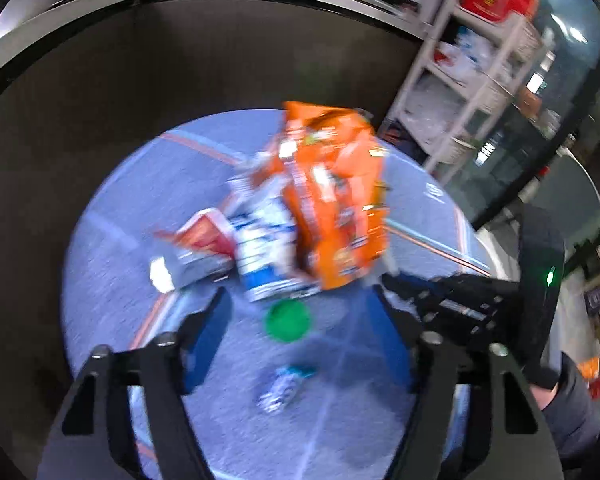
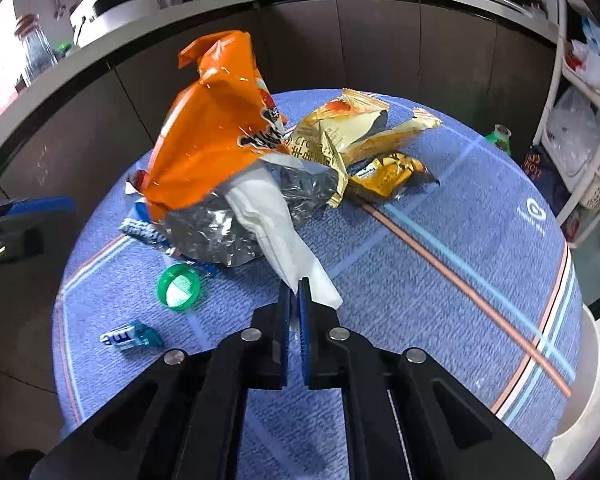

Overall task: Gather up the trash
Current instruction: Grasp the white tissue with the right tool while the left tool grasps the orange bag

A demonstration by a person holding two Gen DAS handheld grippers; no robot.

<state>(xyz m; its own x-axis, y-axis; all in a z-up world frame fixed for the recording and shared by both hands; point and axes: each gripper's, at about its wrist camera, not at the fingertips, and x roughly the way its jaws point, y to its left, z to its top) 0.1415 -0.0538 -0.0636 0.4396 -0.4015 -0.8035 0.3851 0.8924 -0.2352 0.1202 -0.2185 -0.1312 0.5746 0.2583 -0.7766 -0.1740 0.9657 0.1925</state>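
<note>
Two hand-held grippers: right hand-held gripper (image 2: pixel 295 292) clamped on white tissue (image 2: pixel 276 224) to lift it from trash heap; left hand-held gripper (image 1: pixel 300 300) apart, straddling green cap (image 1: pixel 287 320).

Black left gripper (image 1: pixel 300 300), right gripper (image 2: pixel 294 288): blue-padded jaws, silver screws.

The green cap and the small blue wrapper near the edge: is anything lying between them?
No. In the right wrist view only bare blue tablecloth lies between the green cap and the small blue wrapper.
</note>
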